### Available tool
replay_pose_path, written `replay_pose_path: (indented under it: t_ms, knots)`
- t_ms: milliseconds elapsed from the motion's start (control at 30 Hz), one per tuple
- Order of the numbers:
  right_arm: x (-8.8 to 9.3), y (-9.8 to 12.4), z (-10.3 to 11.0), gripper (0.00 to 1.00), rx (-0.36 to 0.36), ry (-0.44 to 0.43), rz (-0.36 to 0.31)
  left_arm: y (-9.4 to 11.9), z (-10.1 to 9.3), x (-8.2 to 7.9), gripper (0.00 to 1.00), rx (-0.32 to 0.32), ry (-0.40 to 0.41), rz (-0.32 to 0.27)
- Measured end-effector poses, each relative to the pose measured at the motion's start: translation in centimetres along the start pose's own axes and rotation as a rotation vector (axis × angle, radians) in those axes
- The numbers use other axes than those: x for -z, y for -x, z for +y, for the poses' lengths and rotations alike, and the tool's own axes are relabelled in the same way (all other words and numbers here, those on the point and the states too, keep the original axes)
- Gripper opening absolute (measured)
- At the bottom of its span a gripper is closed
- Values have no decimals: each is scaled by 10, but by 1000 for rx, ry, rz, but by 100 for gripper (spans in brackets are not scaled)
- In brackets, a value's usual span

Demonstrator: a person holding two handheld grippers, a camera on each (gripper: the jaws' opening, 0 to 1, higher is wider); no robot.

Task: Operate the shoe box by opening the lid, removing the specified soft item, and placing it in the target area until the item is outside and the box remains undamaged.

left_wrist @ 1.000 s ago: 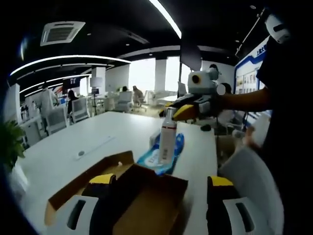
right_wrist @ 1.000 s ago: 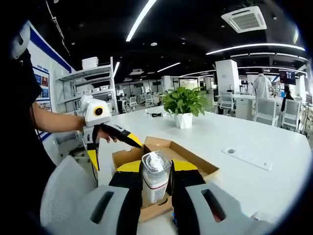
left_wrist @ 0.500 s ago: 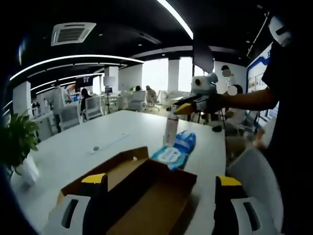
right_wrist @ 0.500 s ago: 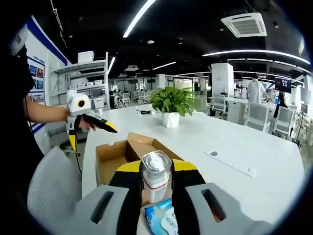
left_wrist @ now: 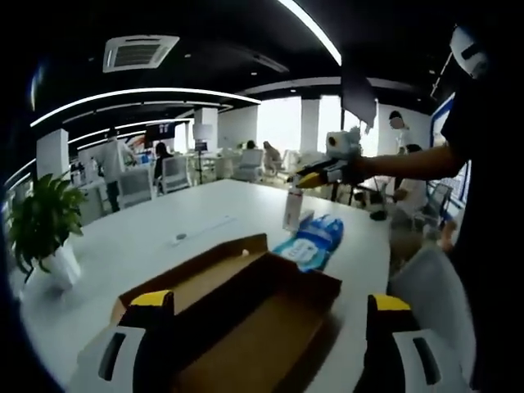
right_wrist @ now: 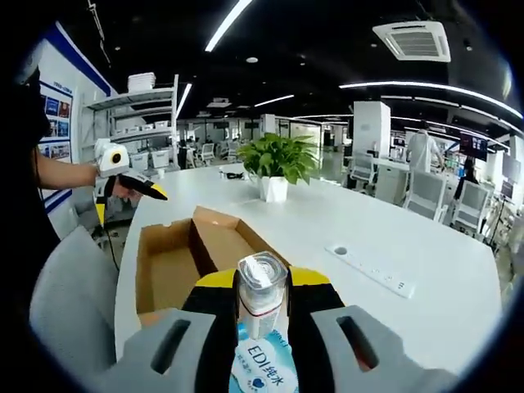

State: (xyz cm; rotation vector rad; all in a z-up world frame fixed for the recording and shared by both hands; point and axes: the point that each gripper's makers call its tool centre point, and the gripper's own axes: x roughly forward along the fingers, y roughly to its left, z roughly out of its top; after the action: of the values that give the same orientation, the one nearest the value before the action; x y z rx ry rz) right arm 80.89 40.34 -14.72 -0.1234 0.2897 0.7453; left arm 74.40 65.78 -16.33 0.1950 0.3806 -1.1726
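Right gripper view: box (right_wrist: 176, 262) lies open; right gripper (right_wrist: 262, 307) clamps bottle (right_wrist: 260, 301) above wipes (right_wrist: 264, 367); left gripper (left_wrist: 266, 315) spread wide.

Potted plant (right_wrist: 277, 162) on white table (right_wrist: 409, 237), grey chair (right_wrist: 70, 295) beside

Each gripper has two broad jaws, black on the inner faces with a yellow cap at the tip, and pale grey outer shells, each cut with a dark oblong slot well behind the fingertips; this goes for the left gripper (left_wrist: 266, 307) and the right gripper (right_wrist: 264, 286) alike. The person (left_wrist: 491, 188) wears a dark short-sleeved top
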Motion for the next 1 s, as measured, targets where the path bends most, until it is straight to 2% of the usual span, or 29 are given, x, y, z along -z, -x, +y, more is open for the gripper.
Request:
replay_pose_path:
  t_ms: [233, 667, 1000]
  knots:
    - [11, -4, -19, 19, 5, 6, 19, 14, 9, 7, 100, -48, 37, 3]
    - [33, -12, -45, 19, -16, 29, 43, 31, 8, 22, 100, -87, 69, 36]
    - [55, -24, -54, 19, -24, 67, 88, 37, 13, 20, 100, -130, 93, 11]
